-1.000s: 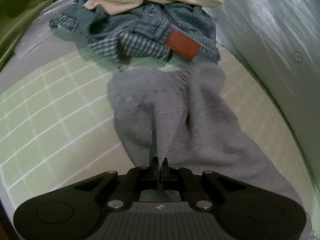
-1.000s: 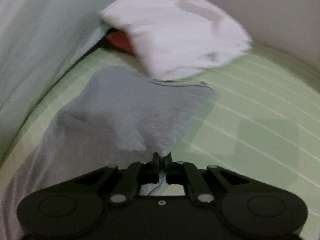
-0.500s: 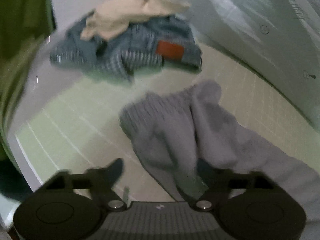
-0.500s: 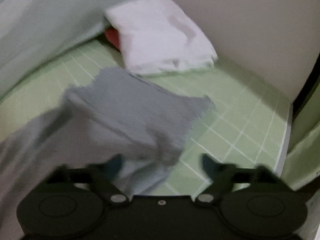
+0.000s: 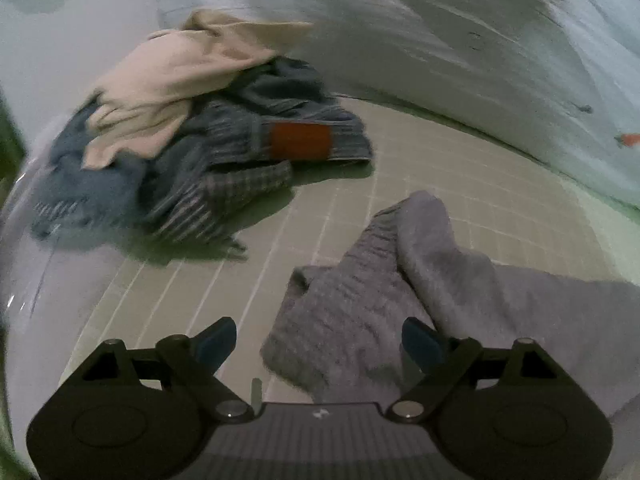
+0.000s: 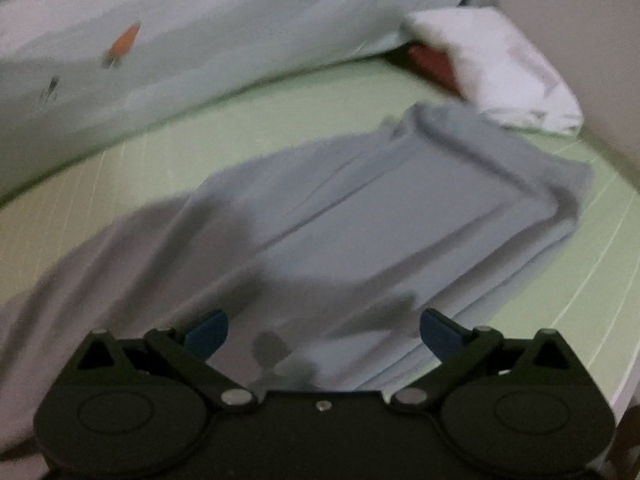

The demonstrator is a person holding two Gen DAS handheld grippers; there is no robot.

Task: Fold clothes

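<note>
A grey garment lies on the green checked sheet; its ribbed end is bunched just ahead of my left gripper. That gripper is open, its blue pads apart, with the cloth lying loose between them. In the right wrist view the same grey garment is spread flat with one end folded over. My right gripper hovers above it, open wide, holding nothing.
A heap of unfolded clothes, denim, striped cloth and a cream top, sits at the far left. A pale quilt with carrot prints runs along the back. A folded white piece rests over something red by the wall.
Both grippers were shut on the grey garment and have let go, jaws now wide. The garment dropped flat on the sheet. Both views have swung and rolled; the right one drew back.
</note>
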